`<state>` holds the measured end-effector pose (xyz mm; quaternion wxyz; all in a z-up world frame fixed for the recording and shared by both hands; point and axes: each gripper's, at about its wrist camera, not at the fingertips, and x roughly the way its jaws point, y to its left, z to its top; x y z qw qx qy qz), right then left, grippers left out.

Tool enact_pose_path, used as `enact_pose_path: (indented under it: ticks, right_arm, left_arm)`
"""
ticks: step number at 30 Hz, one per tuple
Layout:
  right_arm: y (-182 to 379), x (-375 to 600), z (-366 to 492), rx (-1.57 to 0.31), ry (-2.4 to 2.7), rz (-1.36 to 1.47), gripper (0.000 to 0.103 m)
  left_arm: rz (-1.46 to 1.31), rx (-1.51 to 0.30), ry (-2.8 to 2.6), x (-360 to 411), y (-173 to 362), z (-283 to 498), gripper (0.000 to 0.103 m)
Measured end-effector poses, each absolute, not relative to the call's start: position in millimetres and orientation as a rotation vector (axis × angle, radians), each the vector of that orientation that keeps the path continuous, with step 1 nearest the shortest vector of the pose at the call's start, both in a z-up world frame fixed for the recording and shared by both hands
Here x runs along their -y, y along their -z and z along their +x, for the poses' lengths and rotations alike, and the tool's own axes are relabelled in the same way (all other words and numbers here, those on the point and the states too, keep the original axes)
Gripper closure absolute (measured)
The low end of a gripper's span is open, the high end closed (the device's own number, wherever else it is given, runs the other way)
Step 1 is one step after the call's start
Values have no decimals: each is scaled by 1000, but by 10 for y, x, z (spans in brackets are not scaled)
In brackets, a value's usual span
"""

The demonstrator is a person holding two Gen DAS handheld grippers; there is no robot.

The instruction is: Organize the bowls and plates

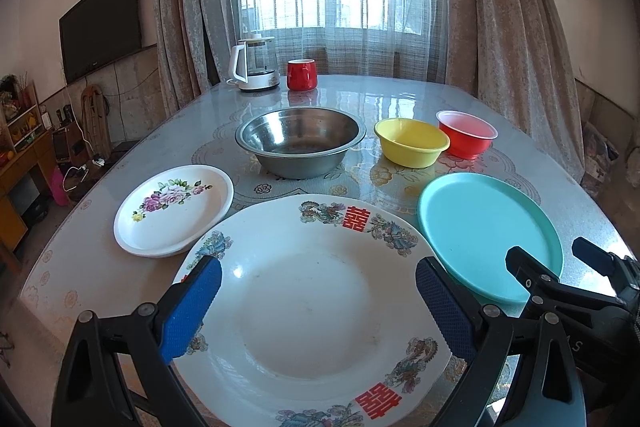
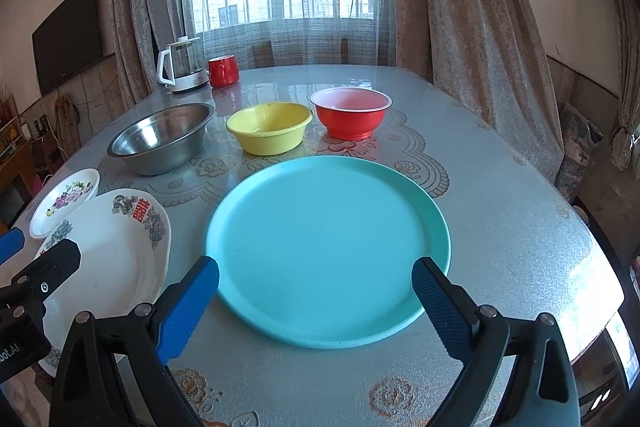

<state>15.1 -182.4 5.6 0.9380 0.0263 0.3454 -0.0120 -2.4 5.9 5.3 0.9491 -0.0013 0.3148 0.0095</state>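
Note:
A large white plate with red characters (image 1: 304,303) lies at the table's near edge, under my open, empty left gripper (image 1: 318,277). A small floral plate (image 1: 172,211) lies to its left, a turquoise plate (image 1: 488,227) to its right. Behind them stand a steel bowl (image 1: 300,141), a yellow bowl (image 1: 412,143) and a red bowl (image 1: 466,133). My right gripper (image 2: 316,277) is open and empty over the turquoise plate (image 2: 328,247). The right wrist view also shows the large white plate (image 2: 116,263), floral plate (image 2: 66,201), steel bowl (image 2: 162,139), yellow bowl (image 2: 269,131) and red bowl (image 2: 350,111).
A glass kettle (image 1: 254,65) and a red mug (image 1: 302,75) stand at the table's far edge by the curtains. The table (image 2: 500,227) has a patterned glossy cover. A TV (image 1: 102,23) hangs on the left wall, with shelves below.

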Motion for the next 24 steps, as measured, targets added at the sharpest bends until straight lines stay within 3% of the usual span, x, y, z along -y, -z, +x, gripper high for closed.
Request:
enact_pose_path:
  ticks: [24]
  right_arm:
    - [-77,1826,134,-695,13,58,4]
  left_arm:
    - [4,-636,-24,-66,-88,-33,5]
